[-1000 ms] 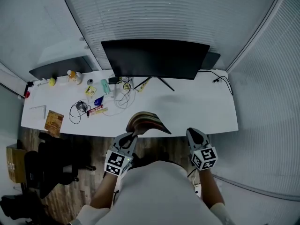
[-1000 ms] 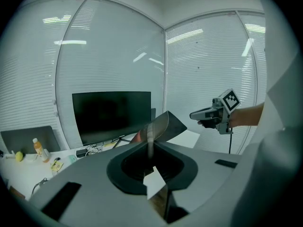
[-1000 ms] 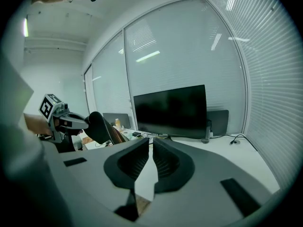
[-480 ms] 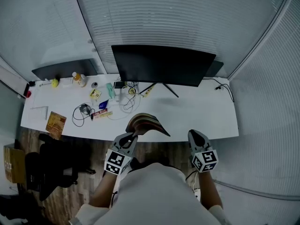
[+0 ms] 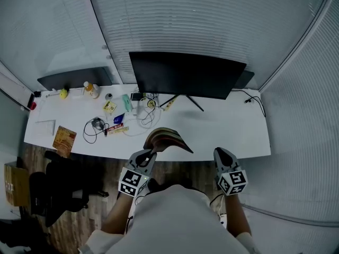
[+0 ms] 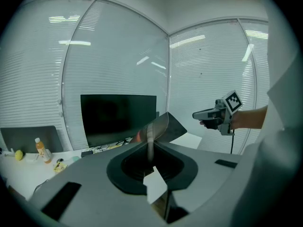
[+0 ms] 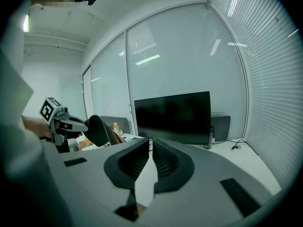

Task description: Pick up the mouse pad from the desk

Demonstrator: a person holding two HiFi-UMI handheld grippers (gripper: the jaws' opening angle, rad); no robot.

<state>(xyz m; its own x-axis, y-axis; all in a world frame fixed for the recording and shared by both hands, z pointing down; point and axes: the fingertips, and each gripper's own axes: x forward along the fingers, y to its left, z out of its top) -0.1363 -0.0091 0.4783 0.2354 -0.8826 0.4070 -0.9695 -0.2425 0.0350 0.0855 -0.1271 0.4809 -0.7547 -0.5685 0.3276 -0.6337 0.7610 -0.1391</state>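
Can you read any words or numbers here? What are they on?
None can be read.
Orange packet: print too small.
Cardboard box: marks too blurred.
Mouse pad: coloured stripes, no letters visible.
Square markers: patterns, not words.

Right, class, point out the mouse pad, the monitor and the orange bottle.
mouse pad [image 5: 168, 139], head view, its curled upper surface.
monitor [image 5: 186, 76], head view, middle of the dark screen.
orange bottle [image 5: 91, 90], head view, its body.
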